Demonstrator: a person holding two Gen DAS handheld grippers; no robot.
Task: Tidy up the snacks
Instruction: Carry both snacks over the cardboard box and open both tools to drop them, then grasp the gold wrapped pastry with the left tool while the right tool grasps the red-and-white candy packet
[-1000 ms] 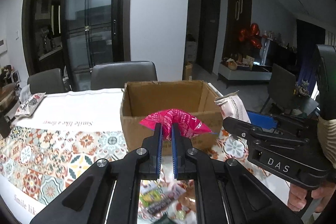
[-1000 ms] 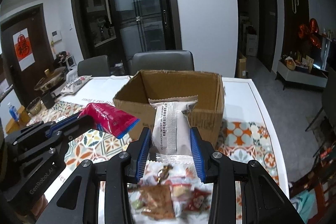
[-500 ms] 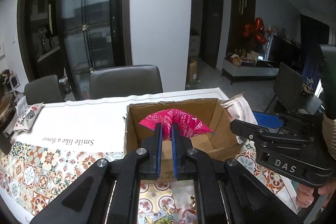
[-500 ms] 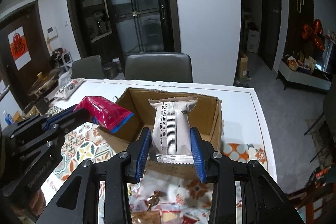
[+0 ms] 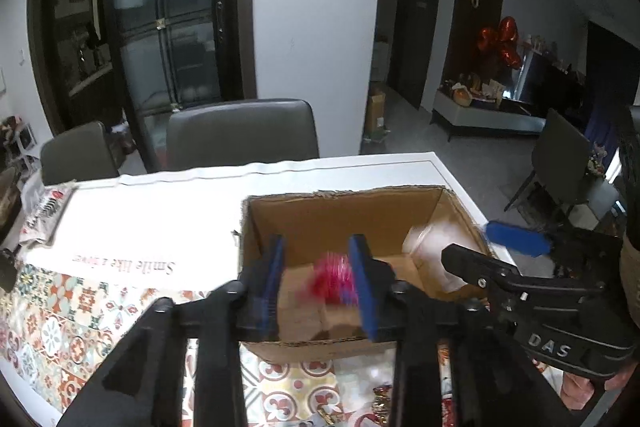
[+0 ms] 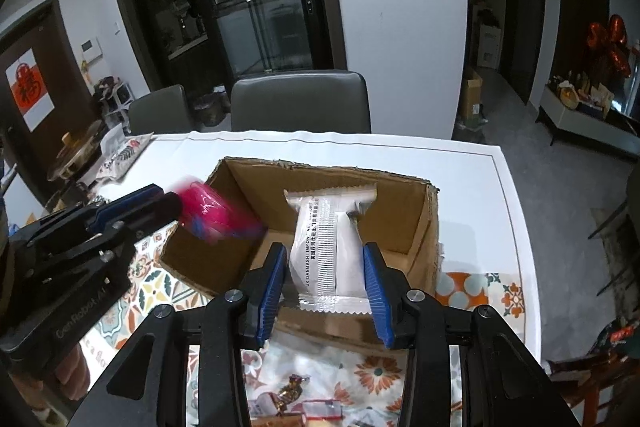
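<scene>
Both grippers opening over the cardboard box (image 6: 424, 235) — left gripper (image 5: 316, 283) drops the pink packet (image 5: 332, 277), right gripper (image 6: 326, 277) frees the white packet (image 6: 326, 247); stay inside its walls.

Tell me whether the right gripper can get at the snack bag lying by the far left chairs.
Probably not directly: the cardboard box and left gripper lie between the right gripper and that snack bag, and the white packet sits between its opening jaws.

Pink snack packet (image 5: 332, 277) motion-blurred, print unreadable | white packet (image 6: 326, 247) in left wrist view a pale smear behind the right gripper (image 6: 326, 287) | loose snacks (image 6: 296, 401) cut off by bottom edge | cardboard box (image 5: 340, 215) floor partly hidden
</scene>
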